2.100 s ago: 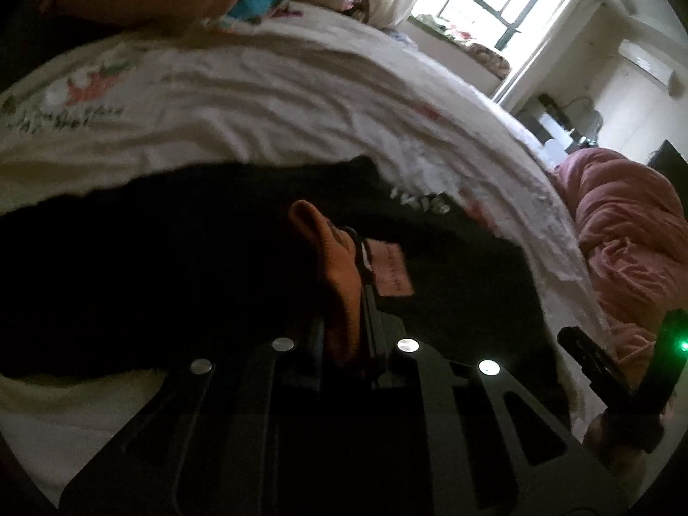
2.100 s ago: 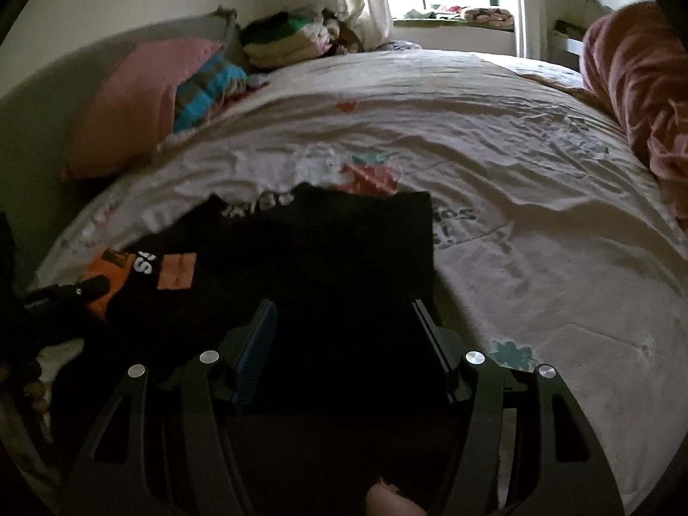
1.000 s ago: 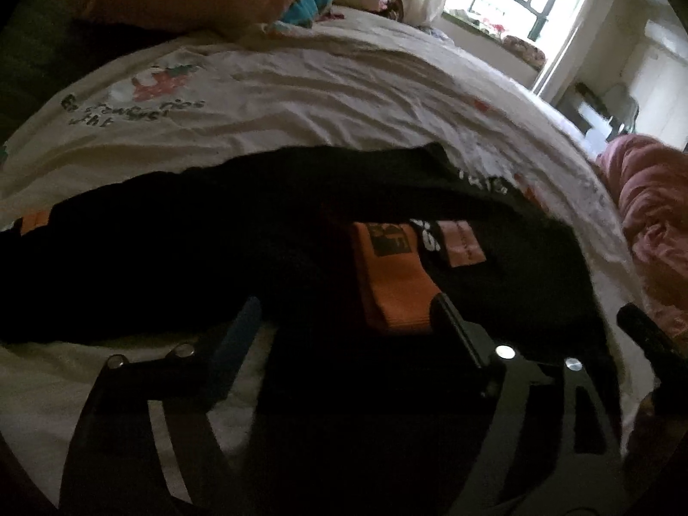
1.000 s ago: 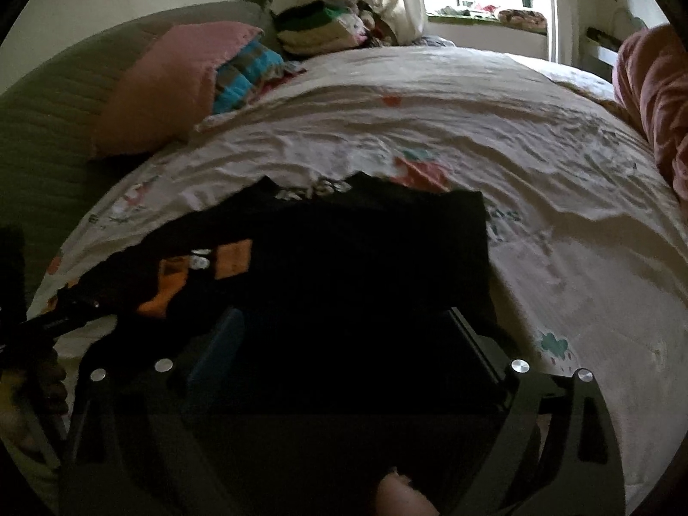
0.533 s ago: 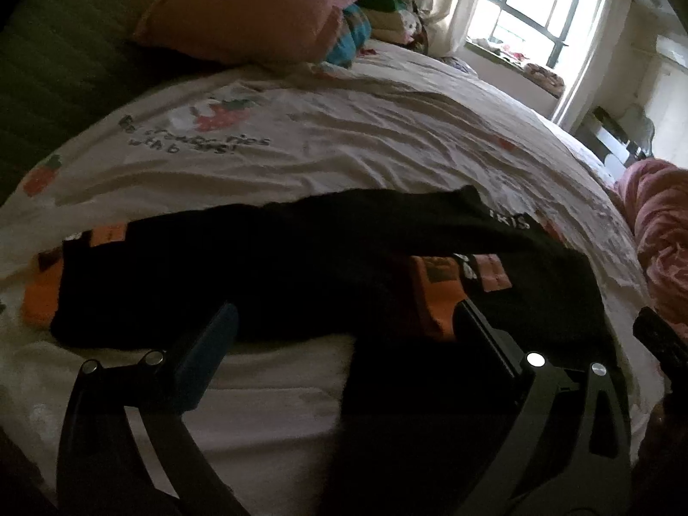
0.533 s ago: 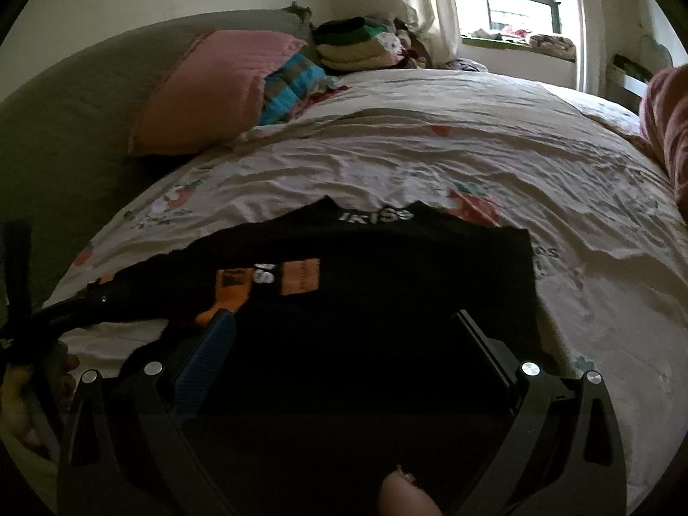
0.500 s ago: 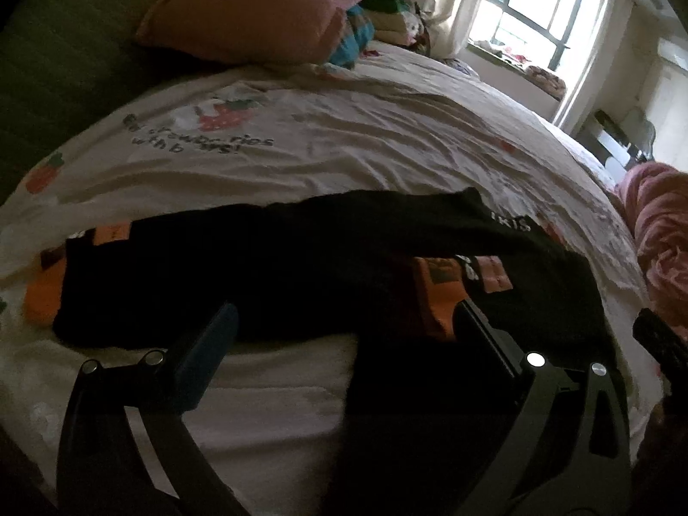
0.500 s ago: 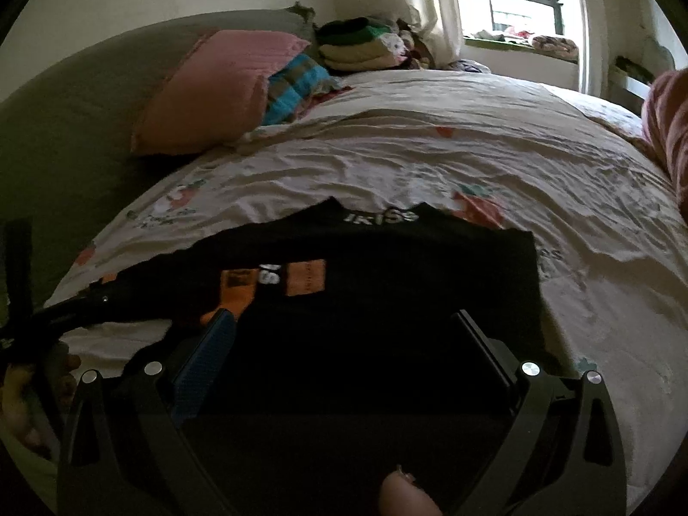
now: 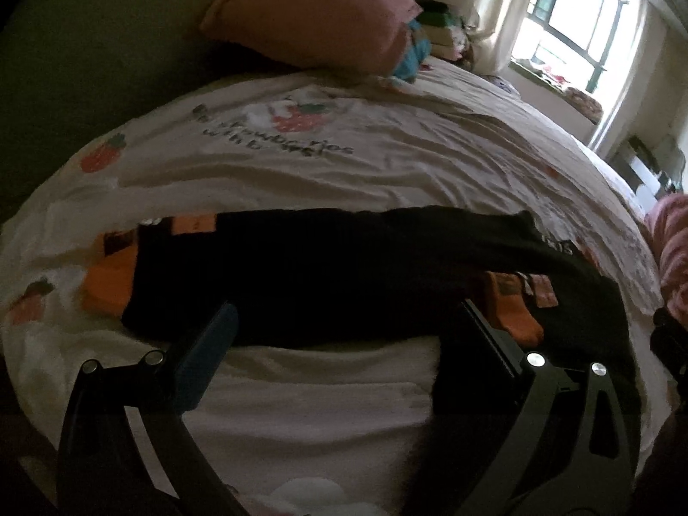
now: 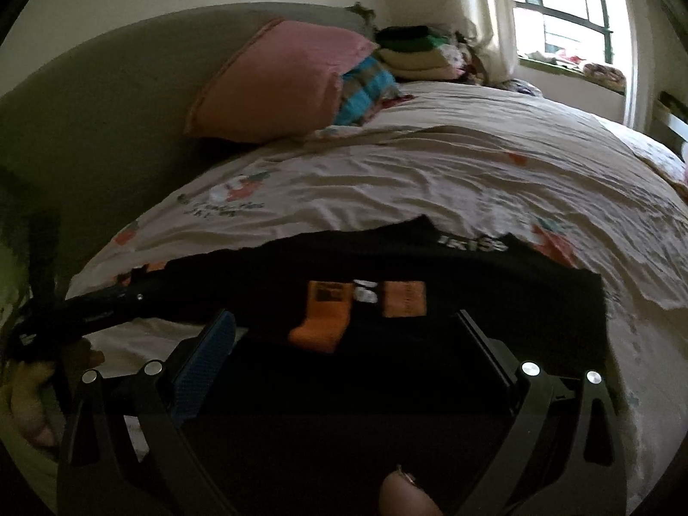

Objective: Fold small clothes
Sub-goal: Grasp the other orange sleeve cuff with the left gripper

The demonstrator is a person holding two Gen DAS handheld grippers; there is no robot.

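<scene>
A black garment with orange cuffs [image 9: 344, 275] lies flat on the bed. One sleeve stretches left, ending in an orange cuff [image 9: 107, 288]. The other orange cuff [image 9: 516, 314] lies folded onto the body beside an orange patch. My left gripper [image 9: 344, 322] is open and empty, just above the garment's near edge. In the right wrist view the garment [image 10: 473, 284] fills the lower middle, with the folded cuff [image 10: 322, 318] and patch [image 10: 404, 299] on it. My right gripper [image 10: 344, 327] is open and empty over the garment's body. The left gripper [image 10: 86, 305] shows at its left.
The bed sheet [image 9: 344, 155] is cream with strawberry prints. A pink pillow [image 10: 279, 81] and a striped pillow [image 10: 365, 90] lean at the headboard. Folded clothes [image 10: 413, 51] are stacked beyond them. A pink blanket [image 9: 675, 249] lies at the right. A window [image 10: 559, 4] is behind.
The left gripper let go of the orange cuff, opened and drew back to the left. The cuff now lies on the garment's body. The right gripper pulled back a little, still open.
</scene>
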